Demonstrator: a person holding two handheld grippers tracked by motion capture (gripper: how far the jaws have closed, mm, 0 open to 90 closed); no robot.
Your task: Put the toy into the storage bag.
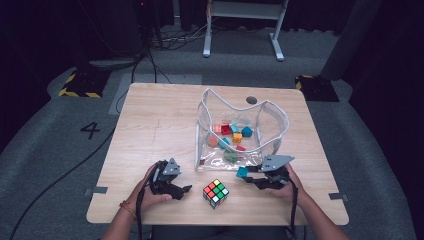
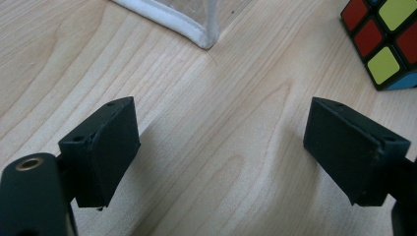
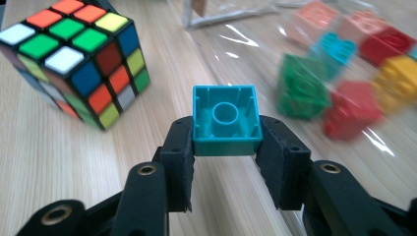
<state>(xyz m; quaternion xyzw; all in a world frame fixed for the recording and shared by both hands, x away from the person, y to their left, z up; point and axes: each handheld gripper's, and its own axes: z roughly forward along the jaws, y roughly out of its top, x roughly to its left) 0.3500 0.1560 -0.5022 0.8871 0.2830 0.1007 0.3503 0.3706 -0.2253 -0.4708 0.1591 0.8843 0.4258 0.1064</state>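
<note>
The teal brick [image 3: 226, 120] sits clamped between the two pads of the right tongs [image 3: 225, 142], hollow underside facing the camera in the right gripper view, lifted clear of the wood. In the high view it shows as a small teal block [image 1: 242, 172] at the tip of the right tongs [image 1: 248, 175], just below centre-right of the frame and touching the near edge of the clear plastic pouch [image 1: 272, 112]. That pouch lies open in the middle of the bench [image 1: 150, 120], and more bricks [image 1: 231, 134] in red, orange, green and teal lie loose inside it.

Left of the held brick, at lower centre of the high view, stands a colour cube [image 1: 215, 193], near but apart from both tools. The left tongs [image 1: 186, 189] rest at lower left, jaws wide apart with nothing between them, only bare wood.

Judging by how things lie, the step in hand is carrying a single brick at the pouch mouth; whether it goes in or comes out cannot be told. Next, the right tongs would need a clear spot, a gentle lowering, then a release without nudging the cube
</note>
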